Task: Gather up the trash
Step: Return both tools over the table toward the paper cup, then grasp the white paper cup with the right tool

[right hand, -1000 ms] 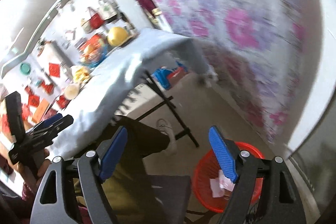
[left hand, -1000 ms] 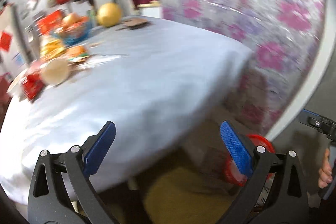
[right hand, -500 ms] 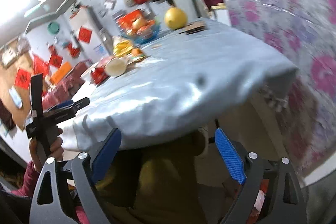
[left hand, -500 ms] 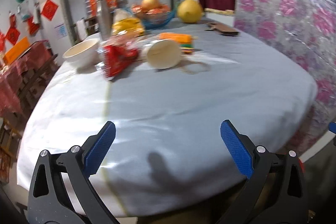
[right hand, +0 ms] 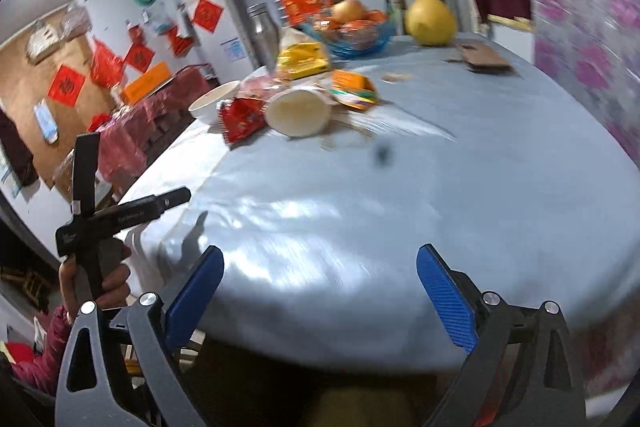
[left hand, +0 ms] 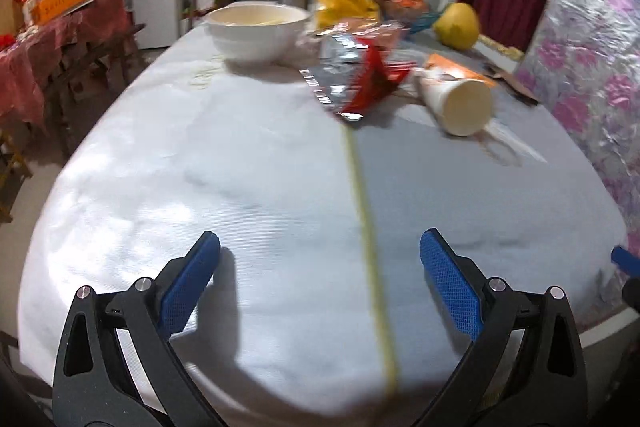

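A red and silver snack wrapper (left hand: 356, 79) lies on the pale blue tablecloth (left hand: 280, 187), with a tipped paper cup (left hand: 460, 101) to its right. Both show in the right wrist view, the wrapper (right hand: 240, 117) and the cup (right hand: 298, 111). An orange packet (right hand: 354, 89) lies behind the cup. My left gripper (left hand: 320, 267) is open and empty over the near table edge. My right gripper (right hand: 320, 275) is open and empty at the table's front edge. The left gripper's body (right hand: 116, 215) shows at the left of the right wrist view.
A white bowl (left hand: 256, 31), a yellow bag (right hand: 302, 61), a blue fruit bowl (right hand: 356, 27), a yellow pomelo (right hand: 430, 21) and brown card pieces (right hand: 482, 59) stand farther back. A floral plastic sheet (left hand: 592, 67) hangs on the right. A red-covered table (left hand: 48, 55) is at left.
Both grippers have swung up from the floor and the red bin to face the table. The left gripper has moved closer to the wrapper and cup. Both stay open.
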Demonstrator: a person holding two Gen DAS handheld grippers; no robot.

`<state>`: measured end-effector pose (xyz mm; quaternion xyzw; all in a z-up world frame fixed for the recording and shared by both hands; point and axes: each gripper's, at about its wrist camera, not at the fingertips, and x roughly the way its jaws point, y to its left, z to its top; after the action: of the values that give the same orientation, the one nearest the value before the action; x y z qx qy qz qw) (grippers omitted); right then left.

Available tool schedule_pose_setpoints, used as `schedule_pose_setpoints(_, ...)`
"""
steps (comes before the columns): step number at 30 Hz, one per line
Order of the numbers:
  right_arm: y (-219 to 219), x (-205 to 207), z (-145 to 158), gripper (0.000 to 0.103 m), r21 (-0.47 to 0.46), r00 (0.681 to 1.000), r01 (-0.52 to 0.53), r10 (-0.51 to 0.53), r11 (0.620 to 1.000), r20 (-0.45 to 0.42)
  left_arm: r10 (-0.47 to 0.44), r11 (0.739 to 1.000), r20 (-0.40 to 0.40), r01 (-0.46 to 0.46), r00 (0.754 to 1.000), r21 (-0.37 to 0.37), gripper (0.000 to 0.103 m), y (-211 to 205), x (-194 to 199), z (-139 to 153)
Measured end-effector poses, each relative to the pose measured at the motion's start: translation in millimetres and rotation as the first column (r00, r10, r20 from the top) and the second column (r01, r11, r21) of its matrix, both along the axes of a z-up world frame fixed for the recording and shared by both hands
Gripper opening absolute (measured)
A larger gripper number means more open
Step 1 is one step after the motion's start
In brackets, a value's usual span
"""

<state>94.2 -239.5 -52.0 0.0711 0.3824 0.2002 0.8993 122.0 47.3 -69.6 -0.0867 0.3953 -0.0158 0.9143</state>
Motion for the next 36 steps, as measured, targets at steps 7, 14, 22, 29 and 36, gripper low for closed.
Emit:
schedule_pose_setpoints(7, 52, 71, 8, 0.097, -0.042, 0.998, -0.060, 0.061, 0.997, 0.031, -0.024, 0.986, 0.038, 0.017, 0.999, 0.165, 0.097, -16, 0, -9)
schedule_pose_setpoints(14, 96, 138, 1, 0.097, -0.126, 0.995, -0.093, 0.096, 0.988, 0.020, -0.013, 0.988, 0.097, -0.002, 0.995, 0.152, 0.097, -13, -4, -12)
schedule_pose_setpoints(22, 121, 189, -13, 0.097, -0.180, 0.998, -0.069, 0.068, 0.981, -0.013, -0.032, 0.987, 0.122, 0.012, 0.992, 0.159, 0.097, -13, -3, -13)
schedule_pose_setpoints(29, 114, 201, -22, 0.079, -0.163, 0.998, -0.051, 0.044, 0.985, -0.049, -0.038, 0.987, 0.132, 0.016, 0.991, 0.162, 0.097, -14, -3, -13)
schedule_pose_setpoints(36, 66, 158, -8, 0.080, -0.210, 0.999, 0.023, -0.013, 0.977, 0.048, -0.036, 0.987, 0.131, 0.015, 0.991, 0.161, 0.098, -14, -3, -13)
